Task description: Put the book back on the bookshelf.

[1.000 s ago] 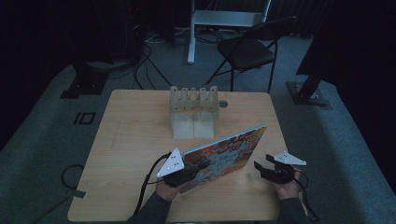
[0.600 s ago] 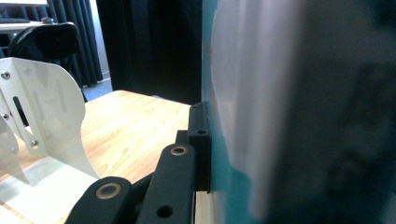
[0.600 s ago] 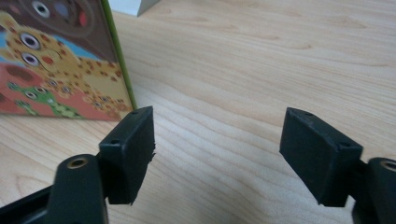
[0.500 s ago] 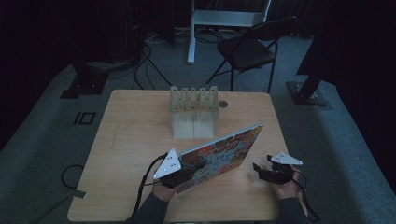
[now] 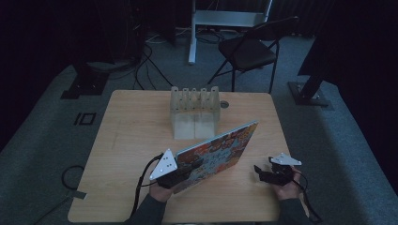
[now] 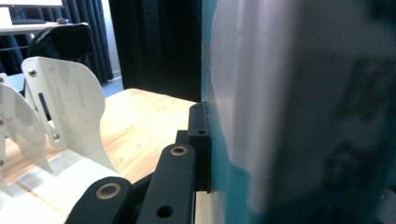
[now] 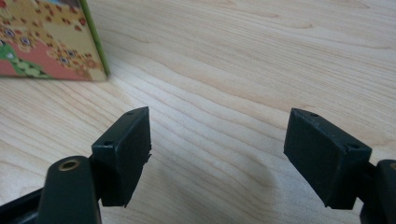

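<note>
1. I can read no writing or brand on the book (image 5: 220, 149). Its cover is a busy pattern of orange, red and yellow flower-like shapes with a green edge, seen in my right gripper view (image 7: 46, 42).

2. The book stands tilted on its lower long edge on the wooden table (image 5: 131, 136), cover facing me. Its long axis runs from about 8 o'clock near my left hand up to 2 o'clock, where its far top corner sits highest.

3. My left tongs (image 5: 180, 171) are clamped on the book's near end, at roughly 7 o'clock on the table. In my left gripper view one black pad (image 6: 200, 144) presses flat against the book's teal face (image 6: 224, 140).

4. My right tongs (image 5: 263, 174) rest at about 5 o'clock on the table, well apart from the book's edge. They stand wide (image 7: 217, 154), with bare wood between them.

5. The white slotted rack (image 5: 195, 112) stands past the book toward 12 o'clock, near it. Its curved white dividers (image 6: 65, 107) show in my left gripper view.
</note>
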Demonstrator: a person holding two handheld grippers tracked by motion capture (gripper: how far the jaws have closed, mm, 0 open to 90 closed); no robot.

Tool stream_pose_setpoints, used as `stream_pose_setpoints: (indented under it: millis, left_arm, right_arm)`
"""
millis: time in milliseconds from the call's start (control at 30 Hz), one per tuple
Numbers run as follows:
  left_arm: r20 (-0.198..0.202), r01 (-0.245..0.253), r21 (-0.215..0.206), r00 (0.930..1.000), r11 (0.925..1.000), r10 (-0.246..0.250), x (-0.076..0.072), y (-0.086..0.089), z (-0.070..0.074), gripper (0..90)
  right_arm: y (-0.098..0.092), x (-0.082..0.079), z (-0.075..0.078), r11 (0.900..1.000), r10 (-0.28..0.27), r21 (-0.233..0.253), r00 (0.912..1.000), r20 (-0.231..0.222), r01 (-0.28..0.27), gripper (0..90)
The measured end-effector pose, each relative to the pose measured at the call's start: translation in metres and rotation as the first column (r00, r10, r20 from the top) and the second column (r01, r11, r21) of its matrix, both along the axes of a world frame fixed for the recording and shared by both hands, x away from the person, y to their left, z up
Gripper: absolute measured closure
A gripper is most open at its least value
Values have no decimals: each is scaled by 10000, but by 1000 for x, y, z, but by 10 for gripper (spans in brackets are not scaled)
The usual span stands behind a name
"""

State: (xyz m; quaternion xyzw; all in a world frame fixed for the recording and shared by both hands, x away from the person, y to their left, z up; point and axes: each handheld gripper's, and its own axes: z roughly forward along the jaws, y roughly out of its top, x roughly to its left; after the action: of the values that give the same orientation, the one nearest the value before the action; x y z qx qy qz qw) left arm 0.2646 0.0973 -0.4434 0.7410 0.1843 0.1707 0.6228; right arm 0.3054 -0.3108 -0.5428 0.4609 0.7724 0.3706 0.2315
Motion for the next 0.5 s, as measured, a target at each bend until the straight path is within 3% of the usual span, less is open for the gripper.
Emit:
stream_pose_setpoints:
  millis: [500]
  left_arm:
    - [51, -250, 106, 9997, 9996, 250, 0, 7, 4, 812]
  right_arm:
    - [2, 3, -5, 9999, 99, -111, 9993, -360, -103, 202]
